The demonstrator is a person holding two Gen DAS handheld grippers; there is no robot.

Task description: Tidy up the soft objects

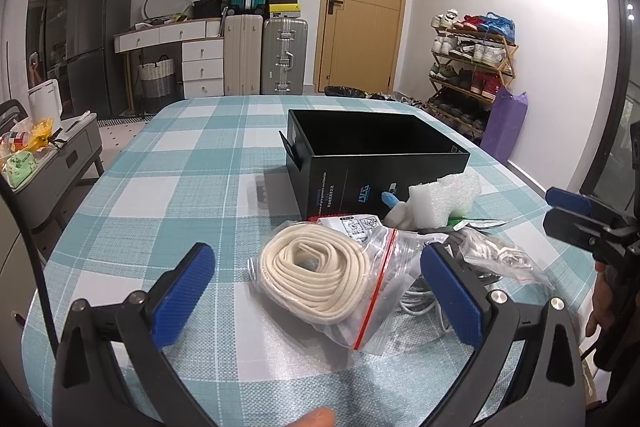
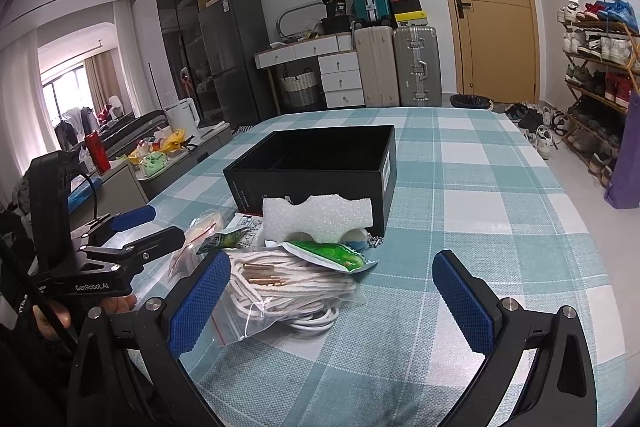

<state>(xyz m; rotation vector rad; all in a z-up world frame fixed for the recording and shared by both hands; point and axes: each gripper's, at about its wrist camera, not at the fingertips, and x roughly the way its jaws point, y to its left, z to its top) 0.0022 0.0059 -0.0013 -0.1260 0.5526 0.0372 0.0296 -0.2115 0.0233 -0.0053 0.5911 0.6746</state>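
A heap of soft things lies on the checked table in front of an open black box (image 1: 372,163) (image 2: 316,163). In the left wrist view a zip bag with a coiled cream lace (image 1: 316,279) lies between the fingers of my left gripper (image 1: 320,295), which stands open and untouched by the bag. White foam (image 1: 444,197) (image 2: 320,217) leans against the box. My right gripper (image 2: 332,303) is open; its left finger sits beside a clear bag of white laces (image 2: 288,287) with copper tips. A green packet (image 2: 332,253) lies on that bag, and a white cable (image 2: 316,323) lies under it.
The teal checked tablecloth (image 2: 460,187) stretches right and behind the box. My left gripper (image 2: 148,229) shows at the left edge of the right wrist view, my right gripper (image 1: 572,215) at the right edge of the left one. A shoe rack (image 1: 472,67) stands beyond.
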